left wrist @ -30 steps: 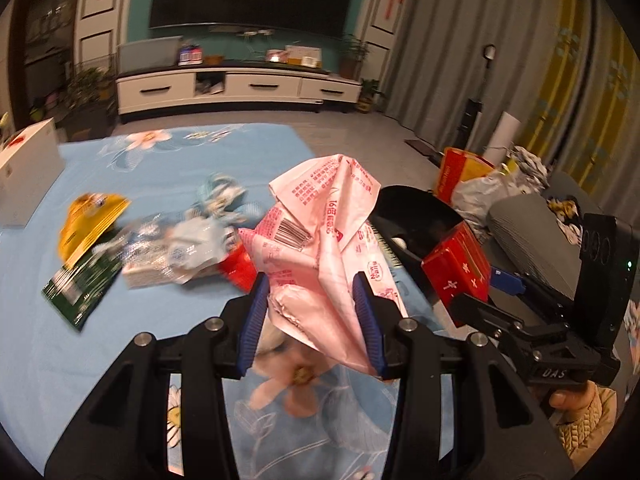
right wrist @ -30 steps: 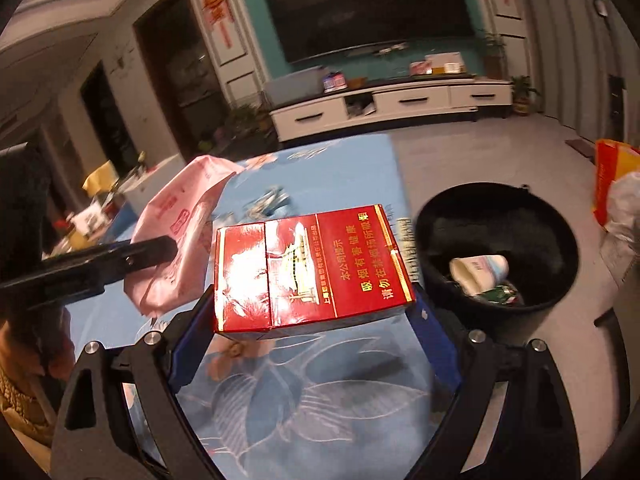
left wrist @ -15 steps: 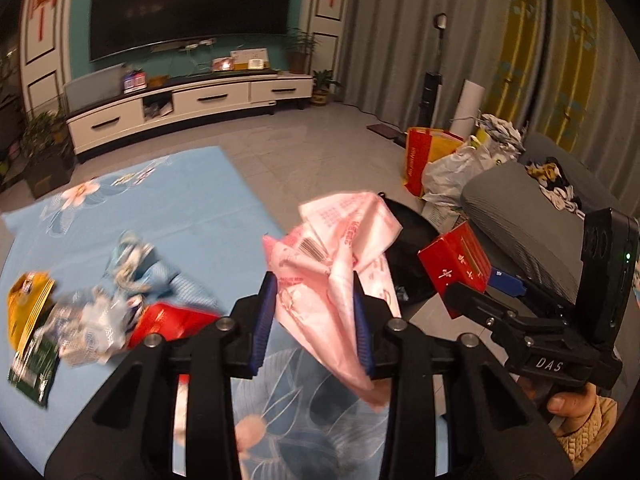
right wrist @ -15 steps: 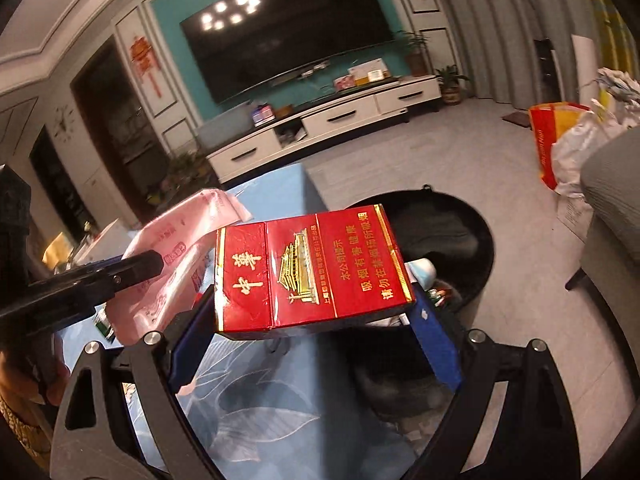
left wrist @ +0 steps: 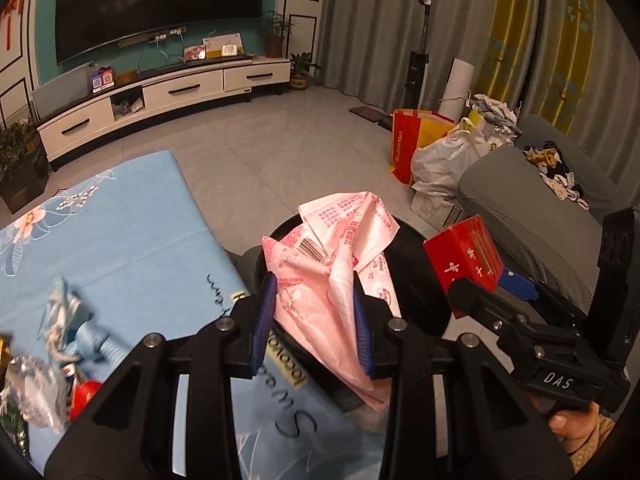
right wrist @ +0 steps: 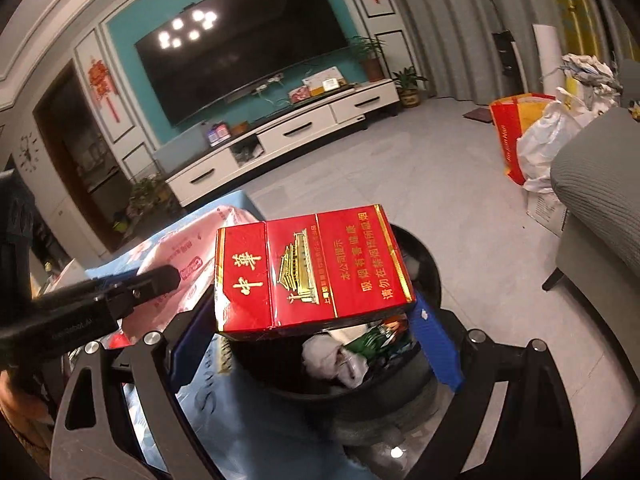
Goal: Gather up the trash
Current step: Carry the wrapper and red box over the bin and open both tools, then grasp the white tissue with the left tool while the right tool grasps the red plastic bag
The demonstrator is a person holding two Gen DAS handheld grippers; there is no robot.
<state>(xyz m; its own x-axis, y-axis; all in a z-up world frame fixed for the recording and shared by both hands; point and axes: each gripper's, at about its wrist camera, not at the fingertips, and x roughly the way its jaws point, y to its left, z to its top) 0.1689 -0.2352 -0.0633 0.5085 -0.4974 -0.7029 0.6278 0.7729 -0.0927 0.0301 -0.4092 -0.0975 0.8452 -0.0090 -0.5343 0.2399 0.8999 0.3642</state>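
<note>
Over the bin: the pink wrapper [left wrist: 332, 280] and the red carton [right wrist: 312, 268] are held above the black bin [right wrist: 430, 276], beside the blue cloth [left wrist: 120, 232].
Wrapper: crumpled film, judged light, soft and slippery; it is pinched at mid-bunch, with loose ends hanging above and below the pads.
Left gripper [left wrist: 314, 320]: clenched on the wrapper, the jaws narrow.
Carton: thin card, judged light and stiff yet crushable; it is taken across its short ends, where the card resists best.
Right gripper [right wrist: 316, 332]: jaws spread wide, pressed on both ends of the carton.
Bin contents: a white bag and green packets are seen inside.
Remaining trash [left wrist: 44, 392]: small wrappers are left on the cloth, blurred.
</note>
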